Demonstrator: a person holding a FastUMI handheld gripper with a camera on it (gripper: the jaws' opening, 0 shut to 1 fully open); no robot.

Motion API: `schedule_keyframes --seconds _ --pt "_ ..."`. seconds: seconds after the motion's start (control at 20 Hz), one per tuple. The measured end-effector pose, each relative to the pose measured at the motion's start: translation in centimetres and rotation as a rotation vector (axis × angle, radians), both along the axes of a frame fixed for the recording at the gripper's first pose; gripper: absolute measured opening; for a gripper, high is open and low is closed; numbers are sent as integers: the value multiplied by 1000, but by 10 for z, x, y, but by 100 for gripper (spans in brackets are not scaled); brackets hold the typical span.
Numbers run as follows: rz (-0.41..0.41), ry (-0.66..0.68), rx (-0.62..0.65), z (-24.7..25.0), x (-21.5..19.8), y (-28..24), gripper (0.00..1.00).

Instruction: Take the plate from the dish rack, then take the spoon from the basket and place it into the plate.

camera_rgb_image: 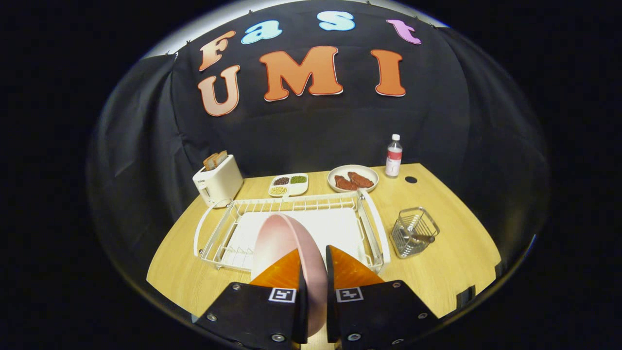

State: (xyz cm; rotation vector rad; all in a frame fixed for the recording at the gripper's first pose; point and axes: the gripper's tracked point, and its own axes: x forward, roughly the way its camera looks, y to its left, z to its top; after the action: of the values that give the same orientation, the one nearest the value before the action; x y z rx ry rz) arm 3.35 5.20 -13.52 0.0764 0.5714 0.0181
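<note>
A pink plate (pixel 282 243) stands on edge between my two orange fingers, and my gripper (pixel 313 257) is shut on its rim. The plate is held over the near side of the white wire dish rack (pixel 374 228), whose white tray lies beneath it. To the right of the rack stands a small wire basket (pixel 413 232) with the spoon (pixel 422 237) lying inside, its handle end poking toward the right. The basket is beyond and to the right of my fingers.
On the wooden table (pixel 452 262) behind the rack are a white toaster (pixel 217 182) with bread, a divided dish of beans (pixel 288 184), a plate of meat (pixel 353 179) and a bottle (pixel 394 155). Black cloth walls the booth.
</note>
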Motion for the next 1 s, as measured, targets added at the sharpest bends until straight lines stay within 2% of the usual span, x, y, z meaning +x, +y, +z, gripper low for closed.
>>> schedule_keyframes --seconds 0.2,0.5,1.0 --pt "-1 20 85 -25 -34 0 15" --pt "-18 63 177 -73 -61 -2 15" --pt "-65 166 362 -145 -66 -8 15"
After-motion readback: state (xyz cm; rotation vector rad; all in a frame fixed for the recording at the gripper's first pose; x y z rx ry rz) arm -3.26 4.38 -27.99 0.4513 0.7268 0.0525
